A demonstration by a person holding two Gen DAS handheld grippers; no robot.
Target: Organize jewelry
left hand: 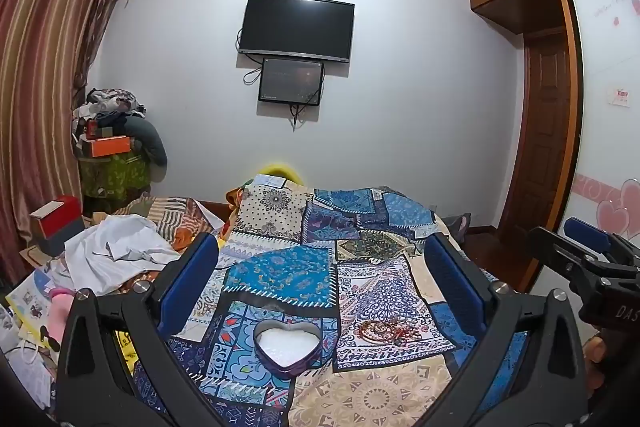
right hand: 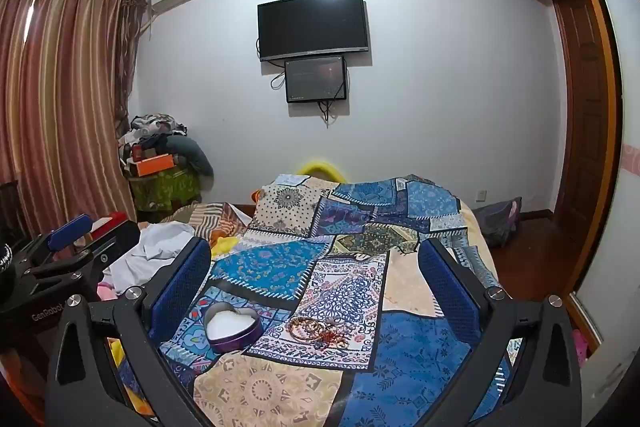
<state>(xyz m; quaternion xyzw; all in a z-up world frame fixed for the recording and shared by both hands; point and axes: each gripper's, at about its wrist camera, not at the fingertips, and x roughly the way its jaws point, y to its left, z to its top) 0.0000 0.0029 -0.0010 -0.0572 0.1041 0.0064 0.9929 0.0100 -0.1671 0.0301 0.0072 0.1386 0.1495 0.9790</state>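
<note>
2 claws hover above the bed, both spread wide and holding nothing: the left claw (left hand: pixel 320 267) frames a heart-shaped tin (left hand: pixel 287 347), the right claw (right hand: pixel 314 267) frames the tin and the jewelry beside it. The tin has dark purple metal walls, no lid on it, and a white padded lining. Just to its right, apart from it, a tangle of jewelry (left hand: pixel 386 331) lies on the patchwork quilt (right hand: pixel 420 351): thin coppery bangles, reddish beads and fine chain. Blue textured pads (right hand: pixel 180 287) line the black claw fingers.

One heart-shaped tin (left hand: pixel 287 349), one tangled jewelry heap (left hand: pixel 387 331), two wall screens (left hand: pixel 296 27), two wide-spread grippers (left hand: pixel 320 259).
</note>
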